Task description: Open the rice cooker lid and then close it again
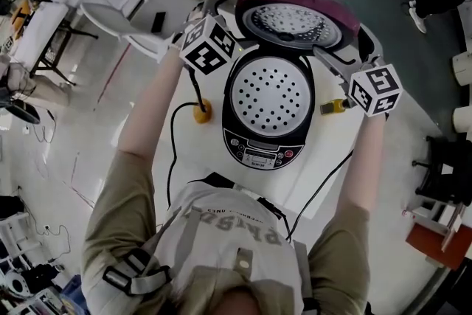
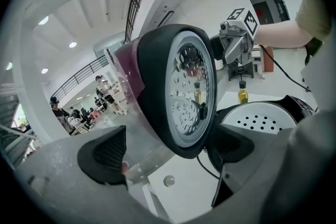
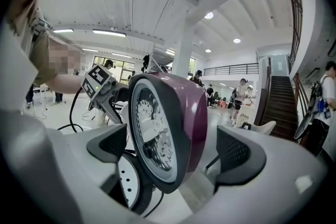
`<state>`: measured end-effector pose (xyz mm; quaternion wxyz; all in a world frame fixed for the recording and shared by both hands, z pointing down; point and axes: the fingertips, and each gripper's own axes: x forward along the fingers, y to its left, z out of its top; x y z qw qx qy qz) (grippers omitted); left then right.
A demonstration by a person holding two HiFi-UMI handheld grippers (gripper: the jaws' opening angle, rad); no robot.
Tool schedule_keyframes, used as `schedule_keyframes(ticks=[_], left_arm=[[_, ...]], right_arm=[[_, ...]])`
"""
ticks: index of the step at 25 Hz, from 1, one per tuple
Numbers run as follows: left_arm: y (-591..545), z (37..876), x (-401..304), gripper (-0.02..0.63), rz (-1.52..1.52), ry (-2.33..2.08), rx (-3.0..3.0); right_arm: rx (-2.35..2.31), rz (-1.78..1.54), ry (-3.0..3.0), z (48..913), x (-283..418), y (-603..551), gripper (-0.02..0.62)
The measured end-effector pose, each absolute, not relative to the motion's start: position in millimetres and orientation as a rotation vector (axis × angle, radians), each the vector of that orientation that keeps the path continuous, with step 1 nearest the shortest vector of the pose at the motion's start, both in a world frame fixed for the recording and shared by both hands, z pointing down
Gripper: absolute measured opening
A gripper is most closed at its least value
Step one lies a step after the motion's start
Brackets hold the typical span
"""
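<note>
1. The rice cooker [image 1: 269, 147] sits at centre frame in the head view, pot uncovered.
2. Left gripper [image 2: 168, 152]: jaws wide and unclamped, with the lid's [image 1: 295, 22] left rim between them.
3. Right gripper [image 3: 178, 149]: jaws wide, straddling the right rim.
4. The lid stands upright at upper centre, hinged on its far side. Both grippers are equally near, and closing likely swings it down toward the near side.

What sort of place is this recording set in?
Probably a large open lab or workshop hall, not a kitchen: the rice cooker sits on a white table, with a mezzanine railing, a staircase and people at distant work tables behind.
</note>
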<state>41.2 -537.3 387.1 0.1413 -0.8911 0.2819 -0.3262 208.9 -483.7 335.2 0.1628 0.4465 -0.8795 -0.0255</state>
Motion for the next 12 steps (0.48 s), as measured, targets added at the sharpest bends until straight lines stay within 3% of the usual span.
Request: schedule_keyframes(ticks=[12], left_arm=[[-530, 381, 58, 0.534, -0.914, 0.693, -2.565]], right_arm=[[1.164, -0.094, -2.491, 339, 193, -480, 0.508]])
